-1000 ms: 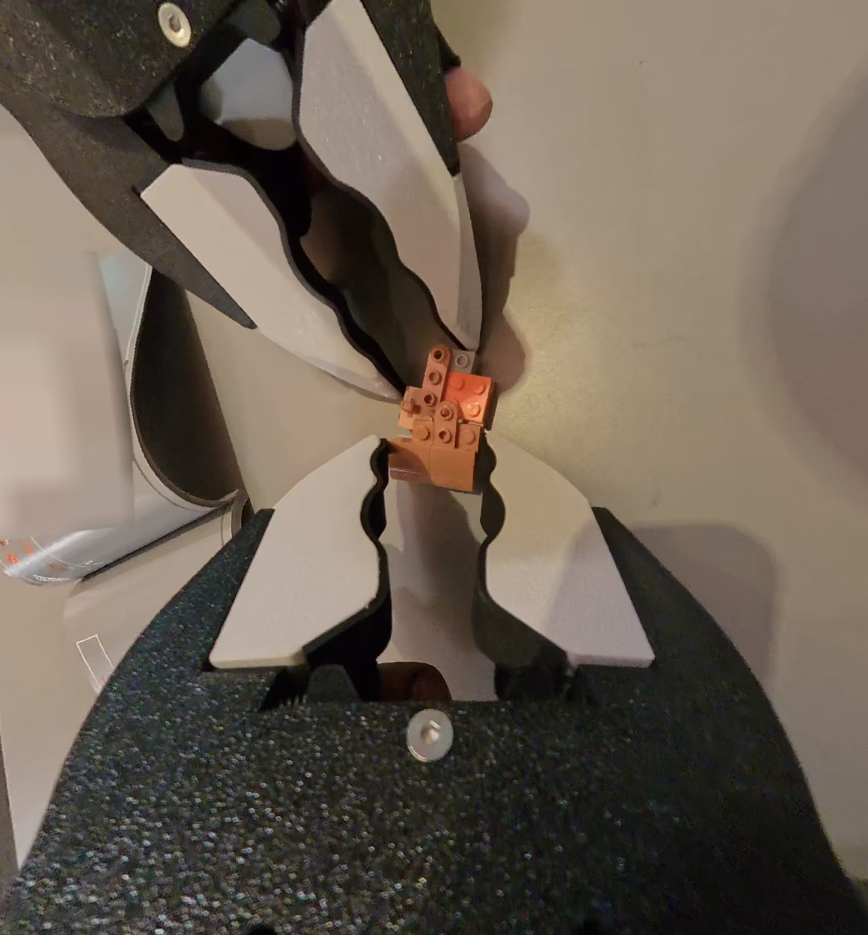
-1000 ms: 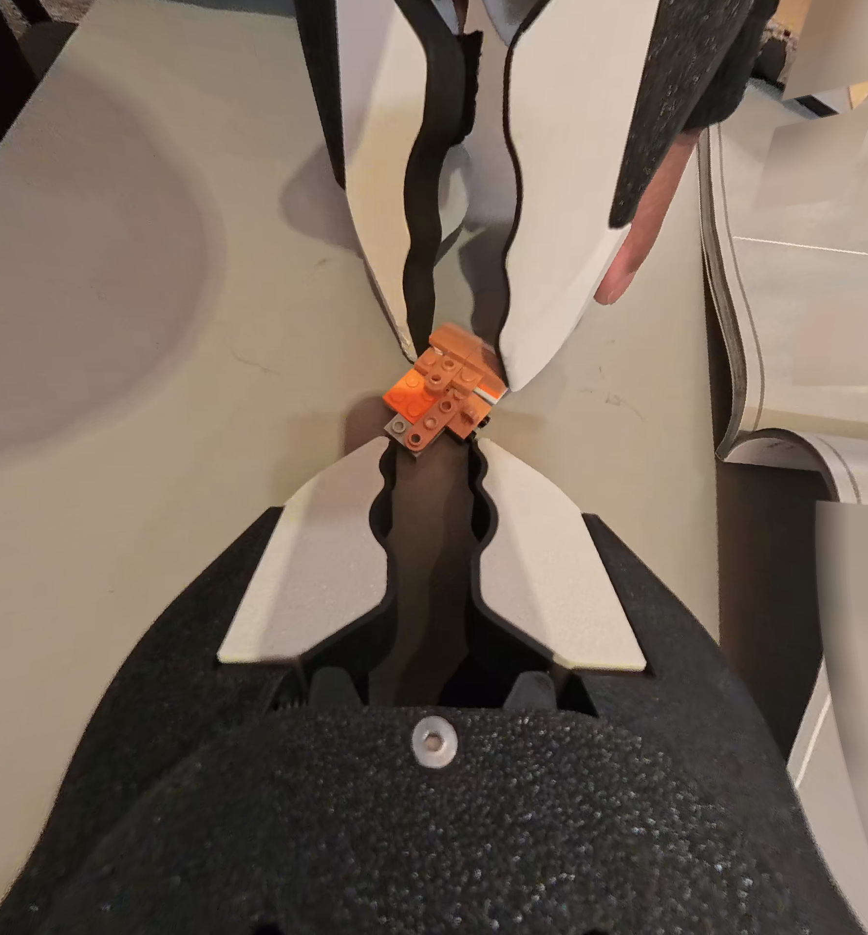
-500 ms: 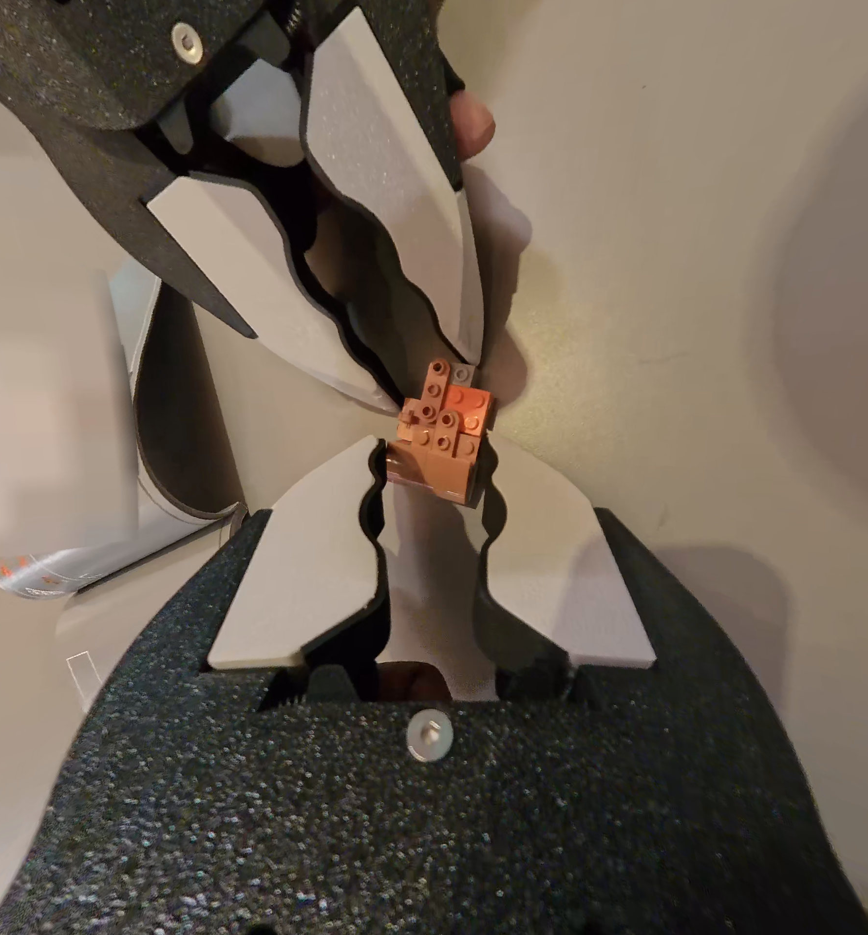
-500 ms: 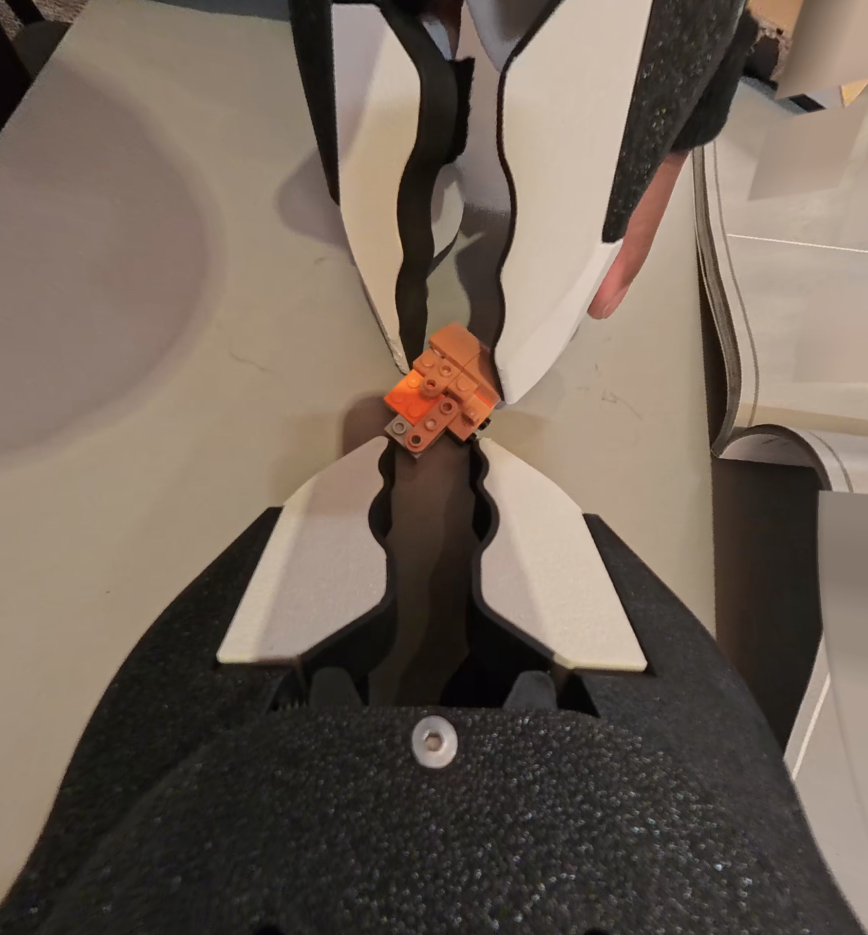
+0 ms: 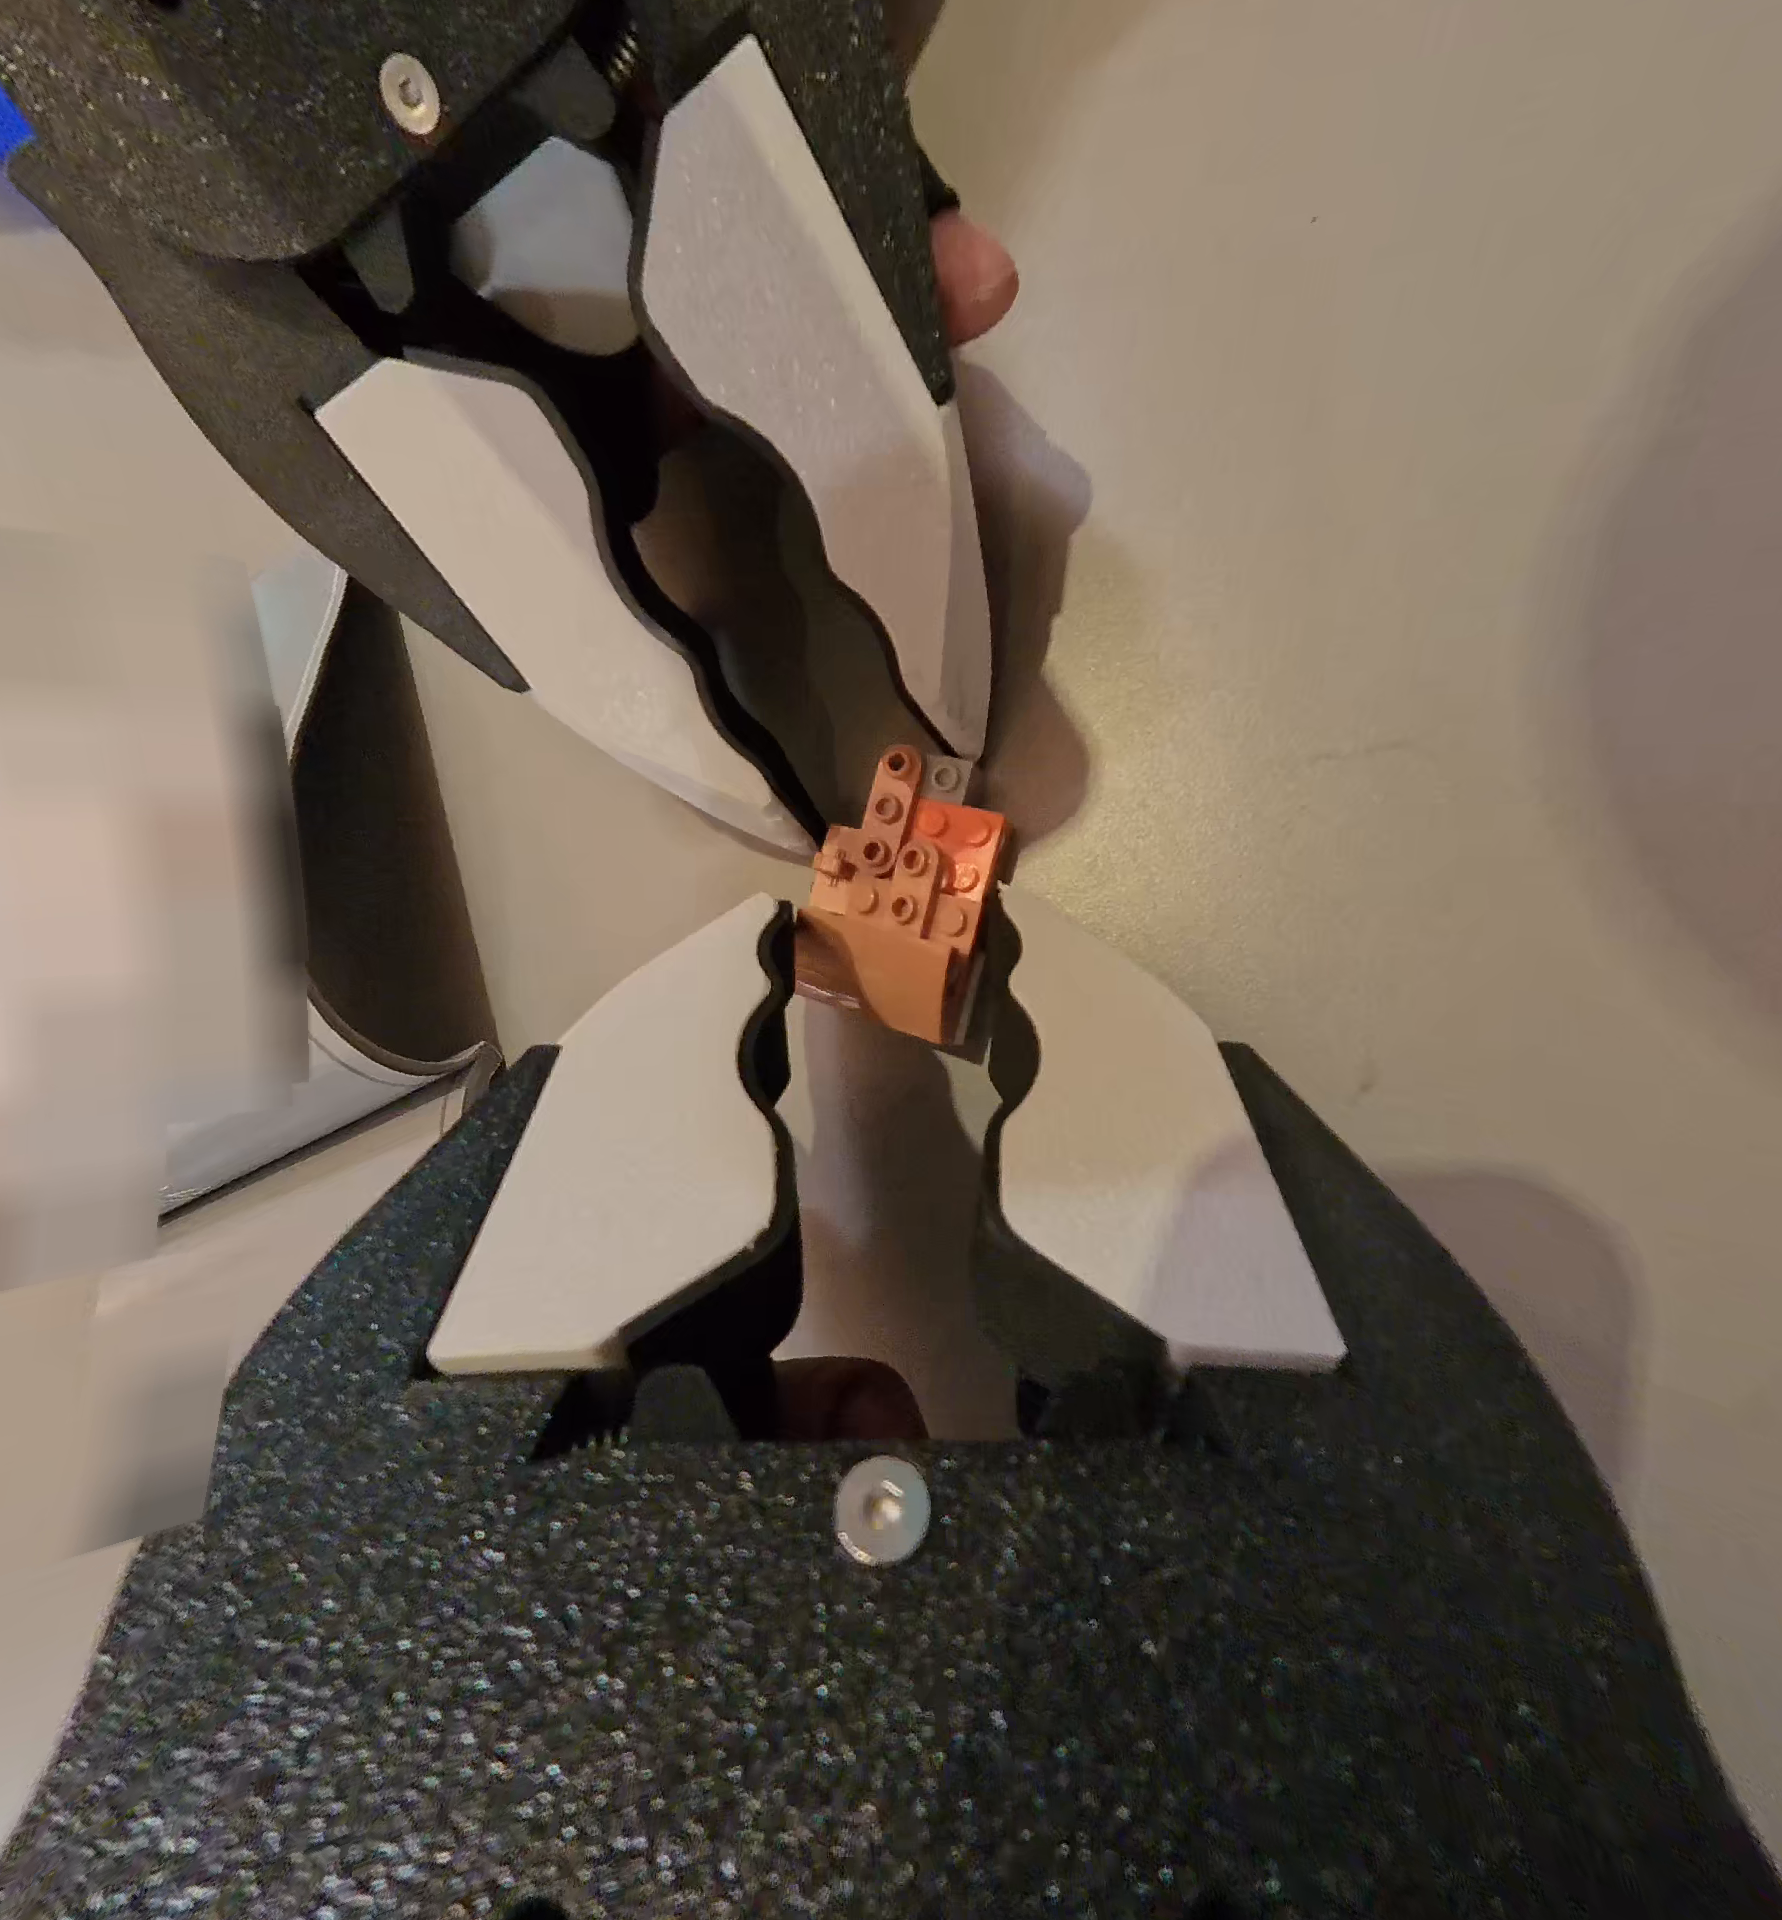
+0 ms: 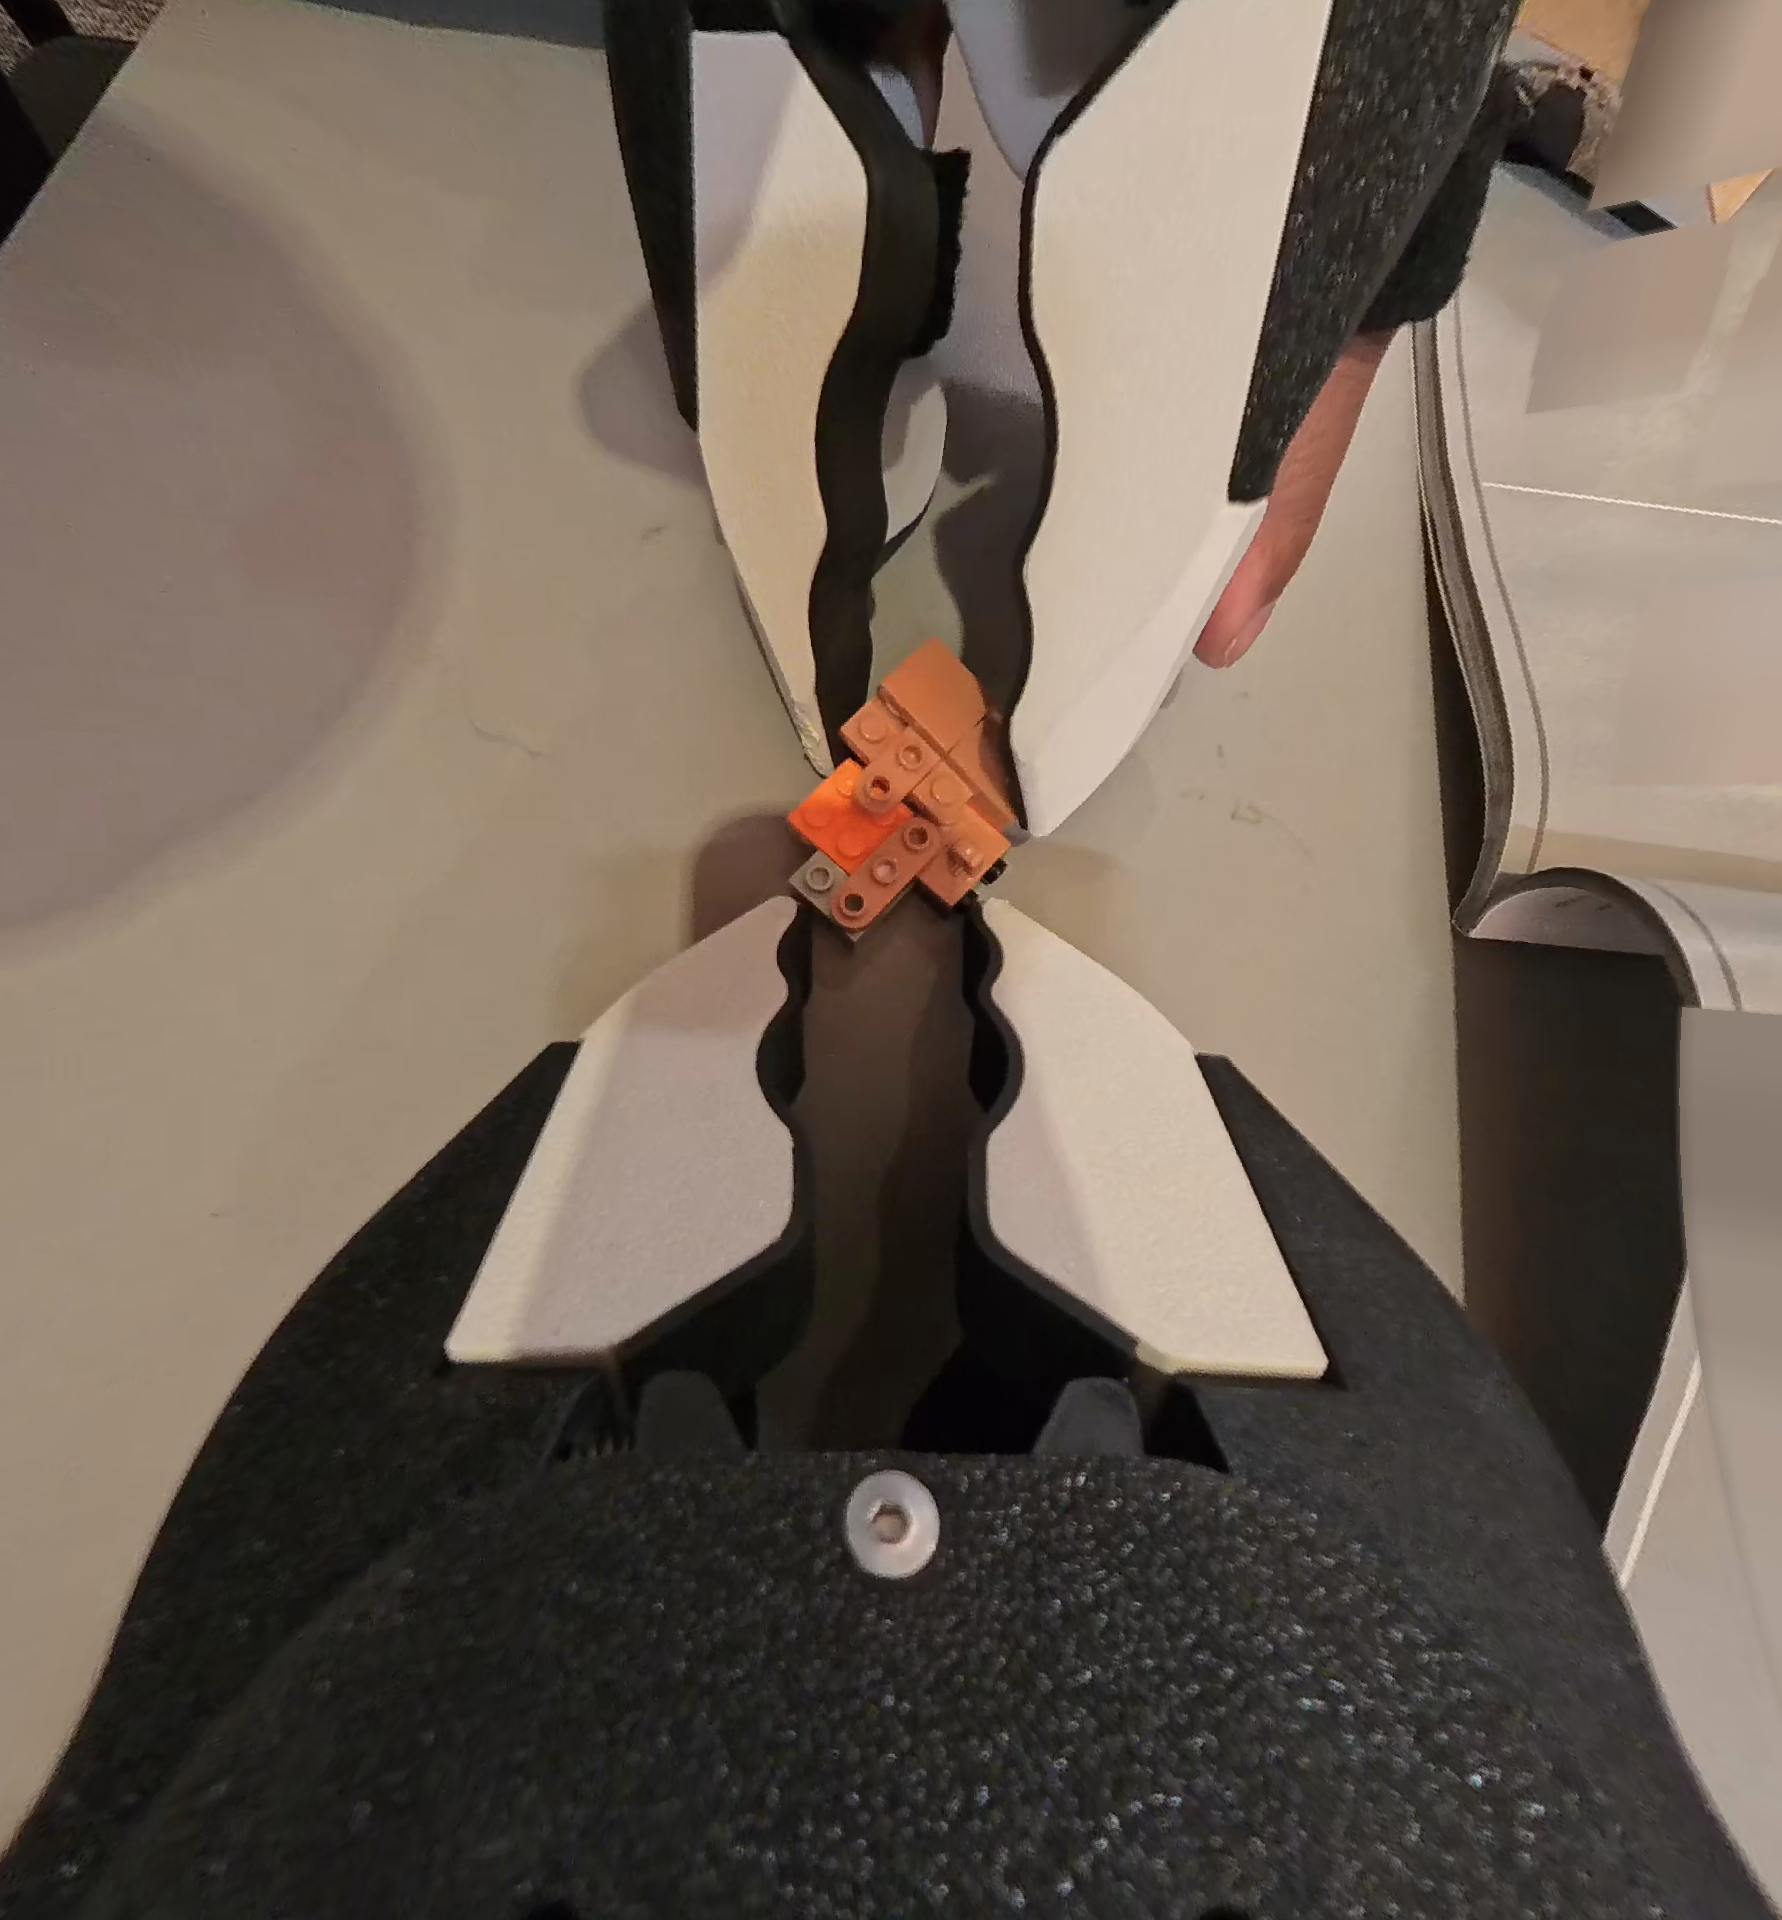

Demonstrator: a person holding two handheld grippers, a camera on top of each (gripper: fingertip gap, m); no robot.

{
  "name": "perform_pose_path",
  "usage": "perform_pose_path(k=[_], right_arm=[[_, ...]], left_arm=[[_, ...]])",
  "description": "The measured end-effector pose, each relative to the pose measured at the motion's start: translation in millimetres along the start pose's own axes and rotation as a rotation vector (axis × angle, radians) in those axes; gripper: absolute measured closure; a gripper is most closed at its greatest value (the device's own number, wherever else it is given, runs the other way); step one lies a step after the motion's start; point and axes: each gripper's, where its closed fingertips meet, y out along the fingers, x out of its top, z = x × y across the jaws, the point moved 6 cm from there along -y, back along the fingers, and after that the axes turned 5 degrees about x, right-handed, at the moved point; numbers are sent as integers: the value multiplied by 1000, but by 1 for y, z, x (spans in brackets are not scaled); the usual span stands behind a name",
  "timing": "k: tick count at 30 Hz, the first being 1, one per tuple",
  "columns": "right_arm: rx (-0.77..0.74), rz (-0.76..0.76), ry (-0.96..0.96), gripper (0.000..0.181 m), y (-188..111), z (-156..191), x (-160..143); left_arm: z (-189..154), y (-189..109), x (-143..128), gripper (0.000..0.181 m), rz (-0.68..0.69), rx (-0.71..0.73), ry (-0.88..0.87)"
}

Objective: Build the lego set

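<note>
In the left wrist view, the left tongs (image 5: 892,961) pinch the lower, tan-brown end of a small orange and brown lego assembly (image 5: 908,894), held above the pale tabletop (image 5: 1386,623). The right tongs (image 5: 897,795) come in from above and meet its studded upper end.

In the right wrist view, the right tongs (image 6: 887,914) sit at the lego assembly's (image 6: 902,810) grey and brown plates, seemingly gripping them, though contact is hard to confirm. The left tongs (image 6: 913,769) clamp the far end. An open booklet (image 6: 1645,675) lies to the right.
</note>
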Motion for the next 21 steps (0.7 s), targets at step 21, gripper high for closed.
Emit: perform_pose_path(k=[21], right_arm=[[-14,0,2,147,-1,5,-1]], left_arm=[[-1,-19,-15,142,-2,4,-195]])
